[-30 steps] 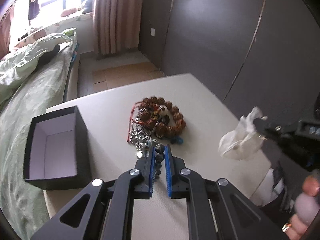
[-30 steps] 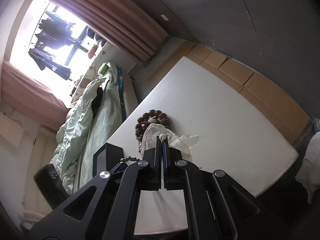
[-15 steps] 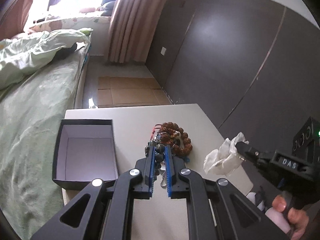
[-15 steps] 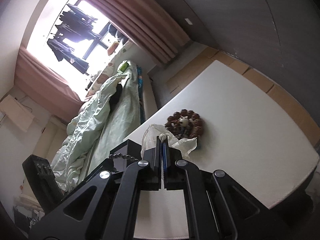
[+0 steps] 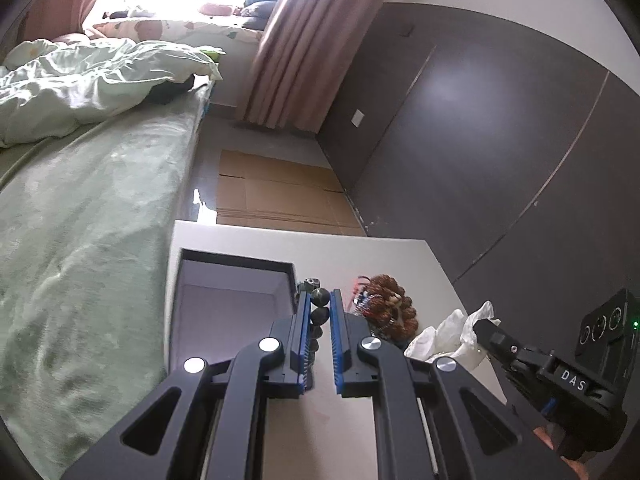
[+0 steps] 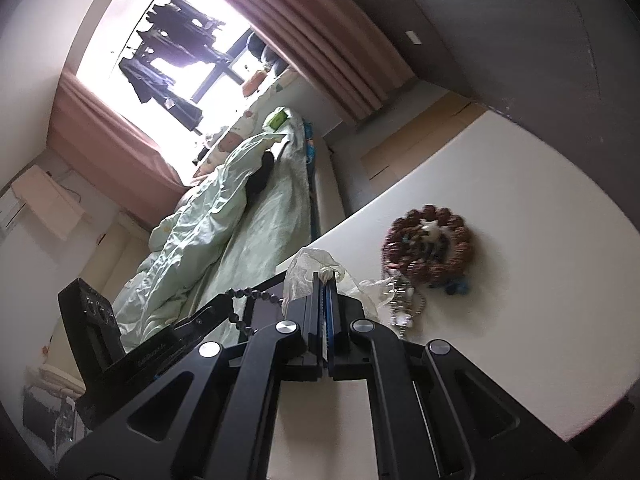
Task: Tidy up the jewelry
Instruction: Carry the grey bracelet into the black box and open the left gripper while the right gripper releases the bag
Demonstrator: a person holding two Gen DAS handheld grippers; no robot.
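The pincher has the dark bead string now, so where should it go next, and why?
Probably a short carry sideways, over the open black box, then let go. The left gripper is shut on the dark round-bead strand, just beside the box's rim, and the pale lining looks bare. The right gripper only pinches a crumpled translucent plastic bag.

Box [image 5: 236,266]: black outside, pale lilac-white lining. Table [image 5: 384,256]: plain cream-white. Bead strand [image 5: 320,306] in left gripper [image 5: 320,300]: dark grey-green, glossy. Gripper bodies black, pads blue, silver screws (same on right gripper [image 6: 325,280]). Bag [image 6: 308,268]: translucent white. Bracelet pile [image 6: 430,244]: reddish-brown beads, red cord, a white piece, a spot of blue; silver chain [image 6: 404,304] beside it. Bedding [image 5: 80,208]: pale green. Curtains [image 5: 292,48]: dusty pink. Wardrobe [image 5: 480,136]: dark grey-brown. Floor cardboard [image 5: 276,196]: tan.
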